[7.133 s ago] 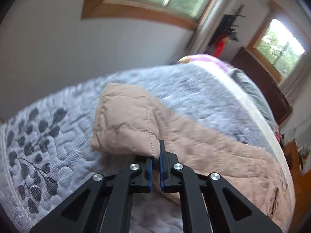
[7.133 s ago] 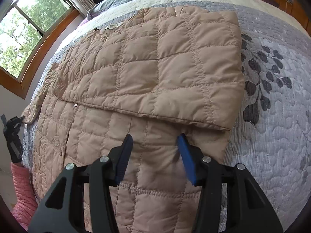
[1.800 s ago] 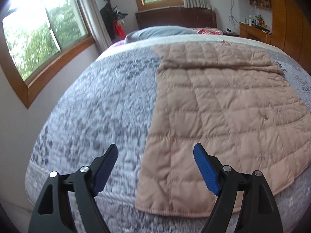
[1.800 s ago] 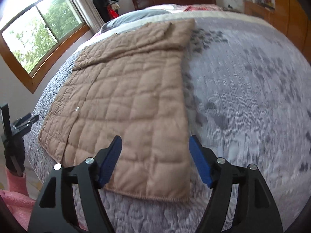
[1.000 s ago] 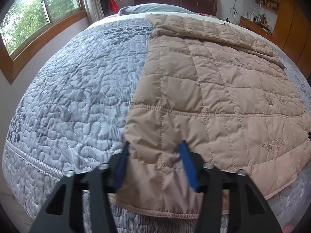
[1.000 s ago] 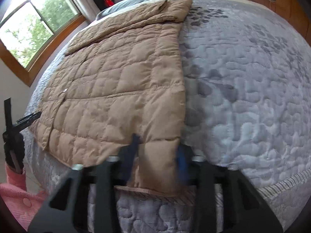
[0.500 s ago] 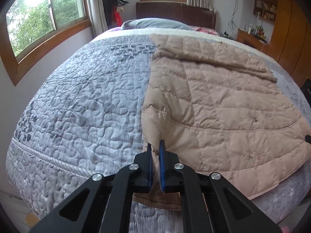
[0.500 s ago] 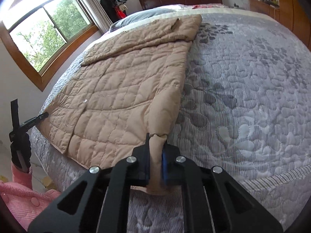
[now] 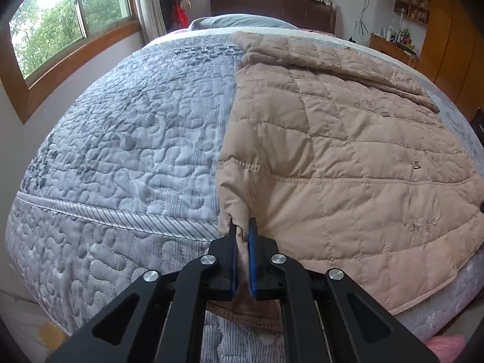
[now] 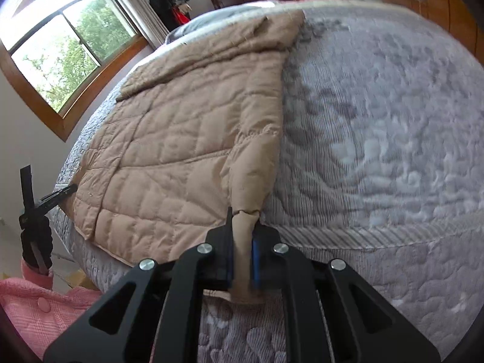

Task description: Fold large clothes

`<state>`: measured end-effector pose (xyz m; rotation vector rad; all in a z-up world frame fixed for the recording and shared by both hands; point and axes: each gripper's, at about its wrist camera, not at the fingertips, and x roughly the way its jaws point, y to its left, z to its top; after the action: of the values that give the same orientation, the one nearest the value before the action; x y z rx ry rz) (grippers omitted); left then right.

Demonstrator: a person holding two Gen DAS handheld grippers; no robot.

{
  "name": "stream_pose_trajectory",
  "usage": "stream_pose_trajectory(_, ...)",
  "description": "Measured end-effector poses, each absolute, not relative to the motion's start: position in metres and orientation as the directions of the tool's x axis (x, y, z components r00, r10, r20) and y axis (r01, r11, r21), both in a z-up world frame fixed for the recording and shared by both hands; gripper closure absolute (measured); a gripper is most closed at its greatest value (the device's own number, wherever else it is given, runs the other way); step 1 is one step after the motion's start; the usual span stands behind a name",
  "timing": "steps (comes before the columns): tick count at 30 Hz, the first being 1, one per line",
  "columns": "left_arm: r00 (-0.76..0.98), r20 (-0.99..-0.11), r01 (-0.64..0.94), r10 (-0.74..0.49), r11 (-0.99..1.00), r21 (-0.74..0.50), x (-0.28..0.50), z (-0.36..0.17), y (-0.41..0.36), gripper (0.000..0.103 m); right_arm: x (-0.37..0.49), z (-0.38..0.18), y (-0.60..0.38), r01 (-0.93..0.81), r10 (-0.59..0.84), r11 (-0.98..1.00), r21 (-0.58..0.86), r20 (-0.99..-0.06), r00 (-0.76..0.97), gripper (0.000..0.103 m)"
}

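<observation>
A tan quilted coat [image 9: 326, 157] lies folded lengthwise on a grey quilted bedspread [image 9: 145, 139], its hem at the near edge of the bed. My left gripper [image 9: 241, 227] is shut on the hem's left corner, and the fabric rises in a pinched ridge to the blue pads. In the right wrist view the same coat [image 10: 181, 139] stretches away, and my right gripper [image 10: 243, 214] is shut on the hem's right corner, lifted off the bedspread [image 10: 378, 127]. The left gripper [image 10: 33, 208] shows at the far left of that view.
A wooden headboard [image 9: 272, 9] and a grey pillow [image 9: 236, 22] stand at the far end. Windows [image 9: 69, 21] run along the left wall, wooden cabinets [image 9: 447, 45] along the right. A pink sleeve [image 10: 39, 302] is at the lower left of the right wrist view.
Both grippers closed from partly open onto the coat's hem corners, then pulled them slightly up and back, so the fabric now bunches into ridges at the jaws.
</observation>
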<state>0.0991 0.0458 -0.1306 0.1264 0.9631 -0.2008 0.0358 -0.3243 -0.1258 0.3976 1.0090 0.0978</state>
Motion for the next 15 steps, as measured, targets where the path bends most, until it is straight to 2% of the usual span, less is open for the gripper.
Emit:
stream_pose_trajectory(6,0.591,-0.771,0.272,-0.238,0.958,-0.087,0.109,-0.083,0.053,0.097,0.051,-0.073,-0.33,0.02,0.316,0.91,0.413,-0.725,0.612,0.096)
stream_pose_trajectory(15,0.711,-0.657,0.323,-0.253,0.946,-0.015,0.189,-0.011,0.013,0.097,0.155,0.006,-0.361,-0.041,0.319,0.921,0.387,-0.69,0.65,0.096)
